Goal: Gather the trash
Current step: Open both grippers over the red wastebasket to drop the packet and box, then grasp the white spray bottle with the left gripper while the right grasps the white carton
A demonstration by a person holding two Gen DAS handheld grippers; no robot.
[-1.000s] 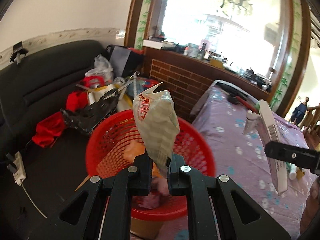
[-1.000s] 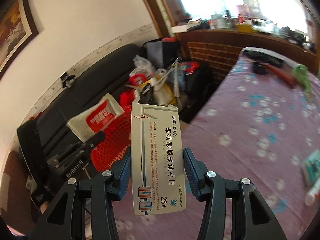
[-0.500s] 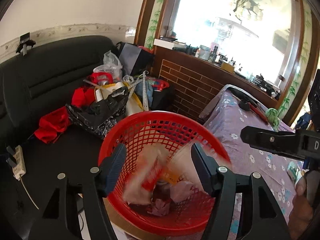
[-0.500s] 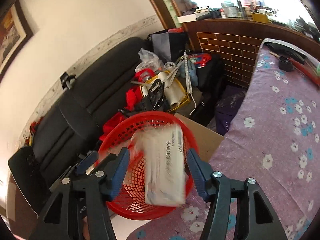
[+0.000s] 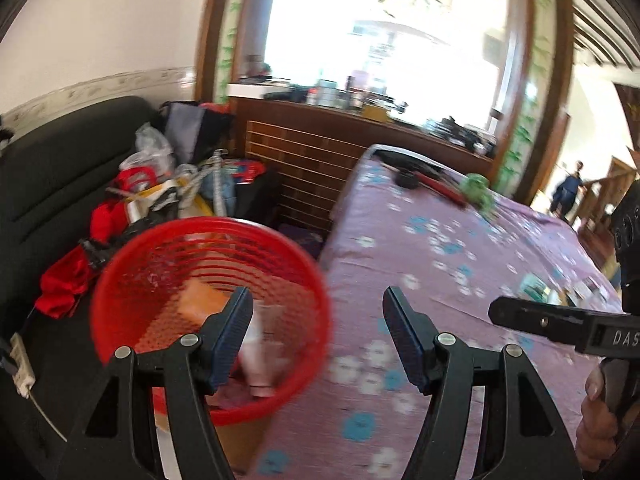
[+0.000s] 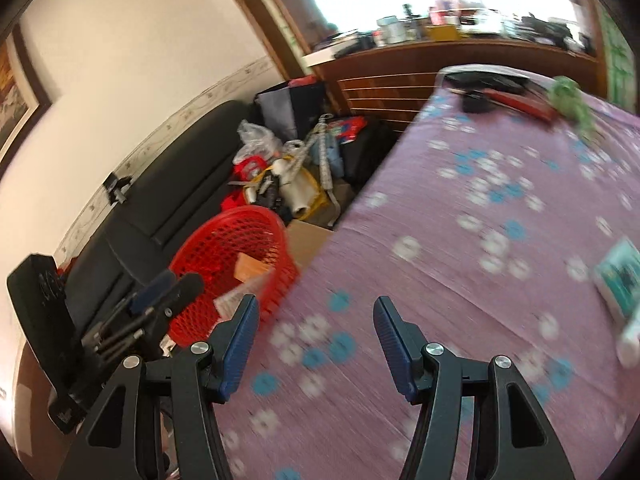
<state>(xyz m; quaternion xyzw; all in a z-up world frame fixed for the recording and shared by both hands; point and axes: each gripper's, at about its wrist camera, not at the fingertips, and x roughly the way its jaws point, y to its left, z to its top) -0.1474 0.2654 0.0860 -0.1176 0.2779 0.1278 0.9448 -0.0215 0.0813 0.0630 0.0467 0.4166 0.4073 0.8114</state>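
Trash (image 5: 260, 344) sits in the red basket (image 5: 120, 280) just ahead-left of my left claw (image 5: 316, 336), both it and my right claw (image 6: 316, 340) gaping empty above the purple tabletop (image 6: 460, 280), ready for more litter.

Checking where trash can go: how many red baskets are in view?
1. The red basket stands beside the purple-clothed table, in front of the black sofa; clutter behind may hide others.

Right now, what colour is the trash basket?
Red basket; clearest in the left wrist view.
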